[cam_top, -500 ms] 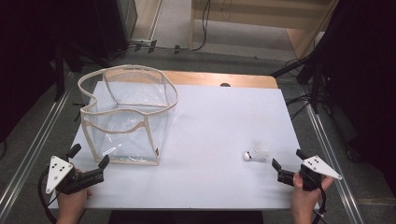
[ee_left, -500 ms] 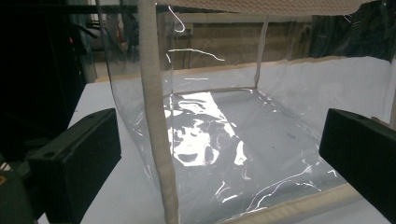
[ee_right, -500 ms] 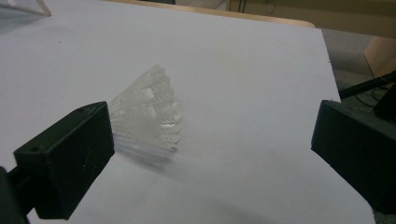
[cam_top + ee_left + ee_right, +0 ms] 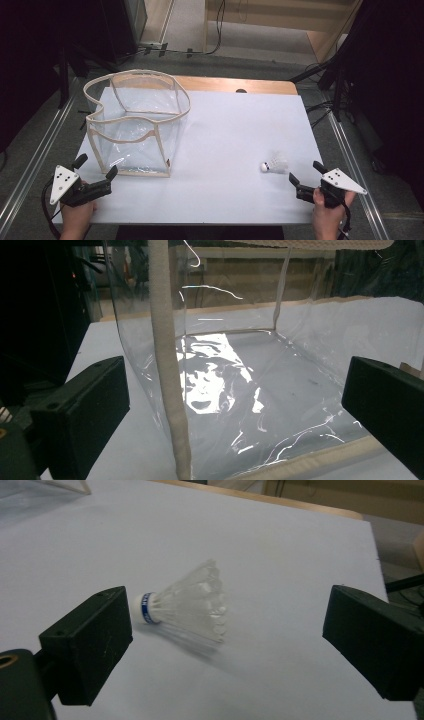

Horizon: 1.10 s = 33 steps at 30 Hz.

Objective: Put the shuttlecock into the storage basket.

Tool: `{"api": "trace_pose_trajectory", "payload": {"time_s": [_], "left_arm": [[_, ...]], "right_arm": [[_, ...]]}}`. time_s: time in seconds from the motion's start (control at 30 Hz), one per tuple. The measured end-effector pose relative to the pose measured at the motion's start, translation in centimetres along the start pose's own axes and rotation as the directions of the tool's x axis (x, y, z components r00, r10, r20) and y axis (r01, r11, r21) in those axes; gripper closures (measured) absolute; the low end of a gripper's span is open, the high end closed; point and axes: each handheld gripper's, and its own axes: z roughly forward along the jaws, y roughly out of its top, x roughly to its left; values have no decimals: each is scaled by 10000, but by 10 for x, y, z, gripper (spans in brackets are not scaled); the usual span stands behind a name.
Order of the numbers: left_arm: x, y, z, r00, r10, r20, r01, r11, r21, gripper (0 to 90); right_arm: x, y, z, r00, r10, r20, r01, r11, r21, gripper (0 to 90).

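So the shuttlecock (image 4: 274, 163) is lying on its side on the white worktop (image 4: 235, 130), near the right edge, cork end pointing left, and the right tongs (image 4: 303, 177) sit just beside it with the jaws spread wide apart and nothing in them. My take for this step: come in low and close on the cork base with the blue band rather than the skirt, since that feathery skirt looks thin, translucent and crushable, while the cork is small, round and firm. Squeeze gently so it doesn't squirt out sideways. The left tongs (image 4: 95, 172) are also wide open, empty, pointed at the near corner of the clear plastic bag (image 4: 135, 125) on the left. That bag is floppy, glossy see-through vinyl with beige fabric piping along the edges, boxy shape, wavy open rim, so steadying a piped edge probably helps.
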Motion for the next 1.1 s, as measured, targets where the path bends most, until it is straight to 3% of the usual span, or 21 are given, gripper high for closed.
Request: {"api": "trace_pose_trajectory", "payload": {"time_s": [0.03, 0.07, 0.1, 0.17, 0.23, 0.43, 0.47, 0.5, 0.53, 0.57, 0.63, 0.67, 0.73, 0.83, 0.9, 0.93, 1.1], "left_arm": [[0, 0, 0, 10000, 2, 11, -2, 10000, 18, 0], [0, 0, 0, 10000, 3, 17, -3, 10000, 22, 0], [0, 0, 0, 10000, -4, 42, 4, 10000, 23, 0], [0, 0, 0, 10000, -38, 51, 37, 10000, 19, 0], [1, 0, 0, 10000, -73, 46, 72, 10000, 18, 0], [0, 0, 0, 10000, -6, 19, 5, 9999, 105, 0], [-1, 0, 1, 10000, 15, 27, -15, 9999, 110, 0], [-1, 0, 1, 10000, 41, 29, -42, 9999, 125, 0], [-1, 0, 1, 10000, 50, 21, -50, 9999, 130, 0], [-1, 0, 1, 10000, 64, 12, -64, 9999, 136, 0], [-1, 0, 1, 10000, 87, 2, -87, 9999, 146, 0], [-1, 0, 1, 9999, 114, 5, -114, 9998, 152, 0], [-1, 0, 1, 9999, 122, 5, -122, 9998, 160, 0], [-1, 0, 1, 9999, 132, 16, -133, 9998, 155, 0], [-1, 0, 1, 9999, 132, 8, -132, 9998, 157, 0], [-1, 0, 0, 9999, 130, 4, -130, 9998, 160, 0], [-2, -1, 0, 9999, 140, 12, -140, 9998, 147, 0]], "right_arm": [[4, 2, -1, 9997, 66, -236, -63, 9999, 129, 98], [4, 2, -1, 9997, 66, -236, -63, 9999, 129, 98], [8, 3, -1, 9972, -1, -753, 19, 9997, 241, 187], [10, 3, -1, 9960, 3, -892, 27, 9994, 337, 218], [15, 5, 0, 9904, -79, -1381, 166, 9979, 621, 318], [30, 7, 5, 9923, 127, -1230, 59, 9887, 1497, 516], [30, 7, 5, 9923, 127, -1230, 59, 9887, 1497, 516], [32, 6, 6, 9920, 124, -1255, 86, 9863, 1649, 605], [32, 6, 6, 9920, 124, -1255, 86, 9863, 1649, 605], [34, 5, 7, 9929, 51, -1189, 163, 9839, 1781, 660], [37, 4, 10, 9955, -210, -925, 414, 9736, 2246, 751], [37, 3, 13, 9952, -187, -965, 419, 9688, 2442, 846], [36, 3, 14, 9952, -146, -964, 383, 9678, 2489, 874], [34, 3, 22, 9976, -180, -671, 369, 9560, 2910, 877], [34, 3, 24, 9982, -154, -588, 323, 9535, 2998, 878], [34, 3, 30, 9989, -186, -424, 312, 9465, 3212, 878], [33, 3, 38, 9998, -185, -110, 212, 9374, 3477, 878]]}}
